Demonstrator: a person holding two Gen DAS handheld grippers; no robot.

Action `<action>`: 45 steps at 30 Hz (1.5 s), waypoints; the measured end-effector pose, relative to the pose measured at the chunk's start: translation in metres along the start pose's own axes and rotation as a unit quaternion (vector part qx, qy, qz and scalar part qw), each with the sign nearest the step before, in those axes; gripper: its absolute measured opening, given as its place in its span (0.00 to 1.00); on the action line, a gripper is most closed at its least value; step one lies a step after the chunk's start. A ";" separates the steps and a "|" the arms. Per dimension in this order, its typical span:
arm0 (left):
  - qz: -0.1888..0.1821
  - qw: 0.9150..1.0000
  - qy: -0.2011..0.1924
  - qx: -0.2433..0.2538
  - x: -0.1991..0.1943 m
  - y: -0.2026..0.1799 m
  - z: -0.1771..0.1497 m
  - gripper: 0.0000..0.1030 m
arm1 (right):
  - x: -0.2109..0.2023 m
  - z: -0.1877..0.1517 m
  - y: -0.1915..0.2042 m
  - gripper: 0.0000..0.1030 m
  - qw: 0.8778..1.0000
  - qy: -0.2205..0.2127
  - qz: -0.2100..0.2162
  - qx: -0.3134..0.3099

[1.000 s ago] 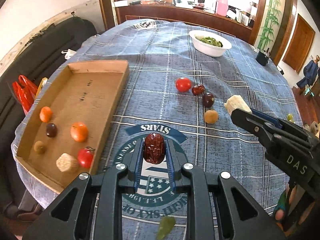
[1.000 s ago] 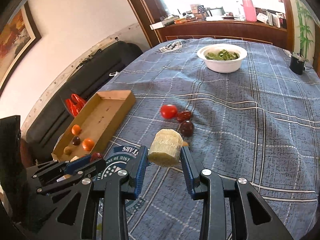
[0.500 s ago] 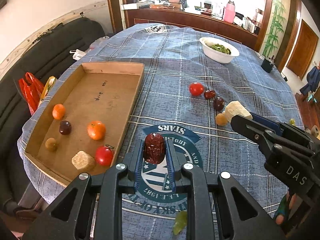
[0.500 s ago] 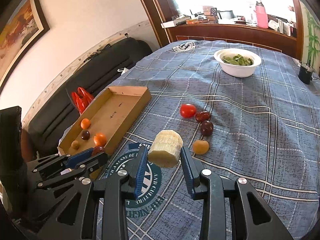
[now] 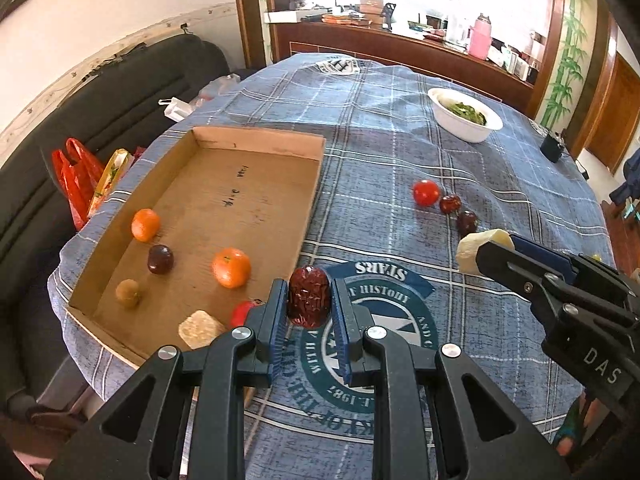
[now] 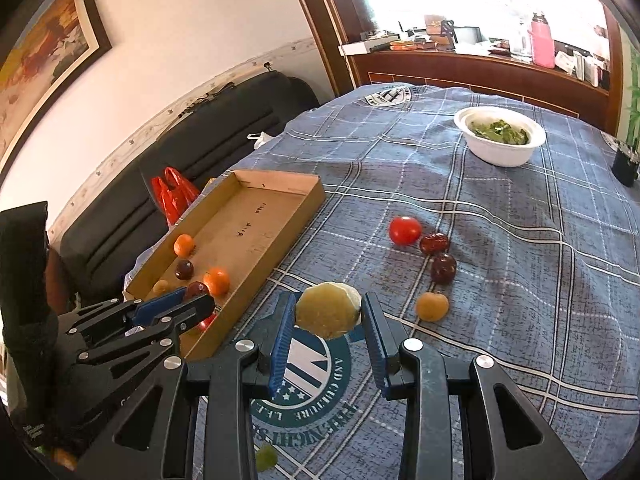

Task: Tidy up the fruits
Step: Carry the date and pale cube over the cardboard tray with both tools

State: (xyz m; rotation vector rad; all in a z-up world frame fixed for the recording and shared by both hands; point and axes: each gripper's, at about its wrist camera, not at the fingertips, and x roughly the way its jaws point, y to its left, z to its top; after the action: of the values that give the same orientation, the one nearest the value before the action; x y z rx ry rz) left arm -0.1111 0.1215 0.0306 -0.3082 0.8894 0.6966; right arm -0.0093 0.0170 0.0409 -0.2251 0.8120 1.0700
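Open tablecloth [image 5: 400,152] beside tray [image 5: 256,136]; left tongs [image 5: 309,300] pinch date [image 5: 309,296], right tongs [image 6: 328,314] corn [image 6: 328,312].

Blue-grey plaid tablecloth [image 5: 400,128] with white lines and a teal-and-white round emblem [image 5: 372,344]. Brown cardboard tray [image 5: 256,140] on it, holding two orange fruits, one dark purple, one tan. Beside the tray, a wrinkled dark-red date [image 5: 309,297] between blue pads. Farther off, a red tomato [image 6: 405,230]; possibly green leaves in the white bowl [image 6: 500,152].

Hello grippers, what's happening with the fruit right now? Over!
Left gripper shut on wrinkled dark-red date. Right gripper shut on pale yellow chunk. Brown cardboard tray beside them, nothing in the way.
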 end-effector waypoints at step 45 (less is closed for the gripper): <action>0.034 0.996 0.015 -0.078 0.036 0.095 0.034 0.19 | 0.065 0.027 0.058 0.33 0.997 0.032 0.045 -0.048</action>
State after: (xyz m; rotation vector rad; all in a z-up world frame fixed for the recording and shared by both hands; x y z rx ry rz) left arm -0.1387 0.2254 0.0257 -0.4311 0.8784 0.8279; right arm -0.0308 0.1051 0.0273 -0.3085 0.8356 1.1928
